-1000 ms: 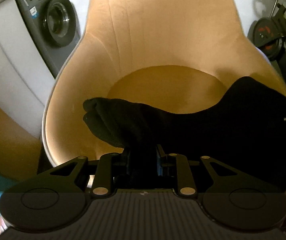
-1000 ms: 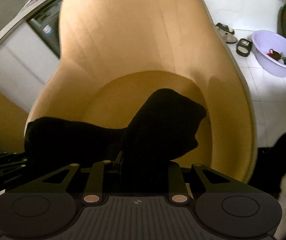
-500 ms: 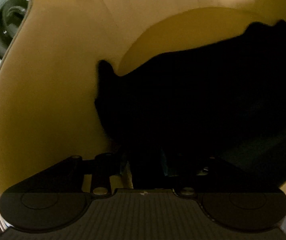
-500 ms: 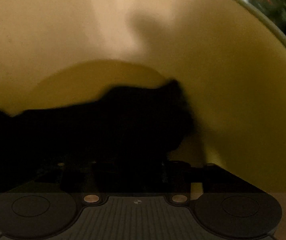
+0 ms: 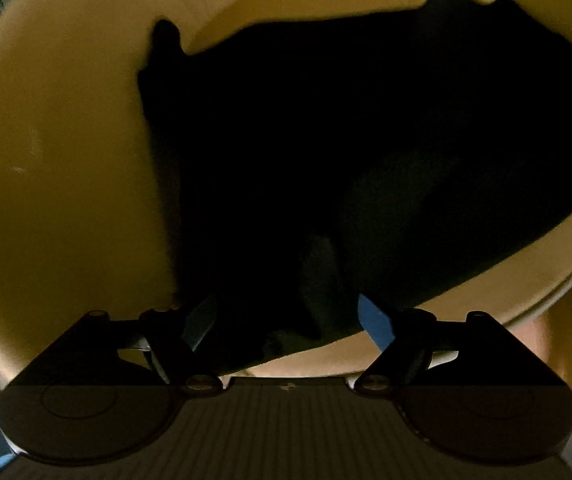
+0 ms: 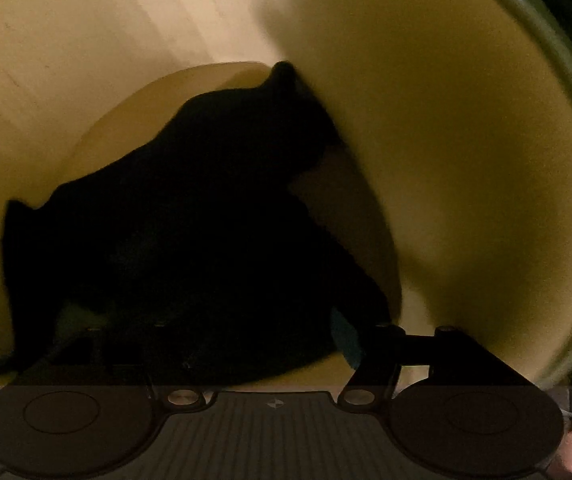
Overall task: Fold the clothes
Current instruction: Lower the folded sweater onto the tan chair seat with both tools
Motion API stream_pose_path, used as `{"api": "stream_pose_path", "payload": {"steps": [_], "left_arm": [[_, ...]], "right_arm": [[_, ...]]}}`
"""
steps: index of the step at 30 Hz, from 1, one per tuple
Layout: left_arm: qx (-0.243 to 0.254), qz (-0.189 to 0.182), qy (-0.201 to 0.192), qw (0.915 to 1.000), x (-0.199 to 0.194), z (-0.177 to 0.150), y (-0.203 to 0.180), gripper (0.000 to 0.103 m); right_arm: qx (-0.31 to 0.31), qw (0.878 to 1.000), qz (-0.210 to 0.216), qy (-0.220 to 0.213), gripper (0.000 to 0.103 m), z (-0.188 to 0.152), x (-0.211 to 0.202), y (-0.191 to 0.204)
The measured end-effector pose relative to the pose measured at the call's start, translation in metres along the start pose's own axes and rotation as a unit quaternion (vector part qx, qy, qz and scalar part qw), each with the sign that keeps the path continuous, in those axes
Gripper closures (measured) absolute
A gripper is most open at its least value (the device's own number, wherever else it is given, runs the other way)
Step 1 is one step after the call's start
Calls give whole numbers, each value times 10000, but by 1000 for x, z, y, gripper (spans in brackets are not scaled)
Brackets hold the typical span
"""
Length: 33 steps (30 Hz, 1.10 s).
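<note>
Black garment [image 5: 366,140] lies on the tan chair [image 5: 57,160] seat, spread ahead of both sets of fingers; the left gripper [image 5: 290,320] and right gripper [image 6: 245,344] are opening, cloth between them, ungripped

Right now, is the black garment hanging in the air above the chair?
No, the black garment lies spread on the chair seat.
</note>
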<state>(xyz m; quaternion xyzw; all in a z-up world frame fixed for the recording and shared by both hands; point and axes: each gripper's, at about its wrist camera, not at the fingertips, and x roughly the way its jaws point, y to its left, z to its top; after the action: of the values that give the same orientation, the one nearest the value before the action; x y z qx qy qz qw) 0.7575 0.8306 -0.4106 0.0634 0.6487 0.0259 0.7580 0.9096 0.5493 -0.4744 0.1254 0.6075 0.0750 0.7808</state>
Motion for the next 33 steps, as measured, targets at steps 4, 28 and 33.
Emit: {"api": "stream_pose_path", "payload": {"steps": [4,28,33], "left_arm": [[-165,35,116,9998,15,3,-1,24],[-1776,-1467,211,9729,-2,-36,37,47],[-2151,-1529,227,9643,4,-27,18,13]], "right_arm": [[-689,9960,-562,-46,48,10,21,18],[-525,9954,-700,399,68,-6,-15,-8],[-318,9964,-485,615,49,-37,-20,-4]]}}
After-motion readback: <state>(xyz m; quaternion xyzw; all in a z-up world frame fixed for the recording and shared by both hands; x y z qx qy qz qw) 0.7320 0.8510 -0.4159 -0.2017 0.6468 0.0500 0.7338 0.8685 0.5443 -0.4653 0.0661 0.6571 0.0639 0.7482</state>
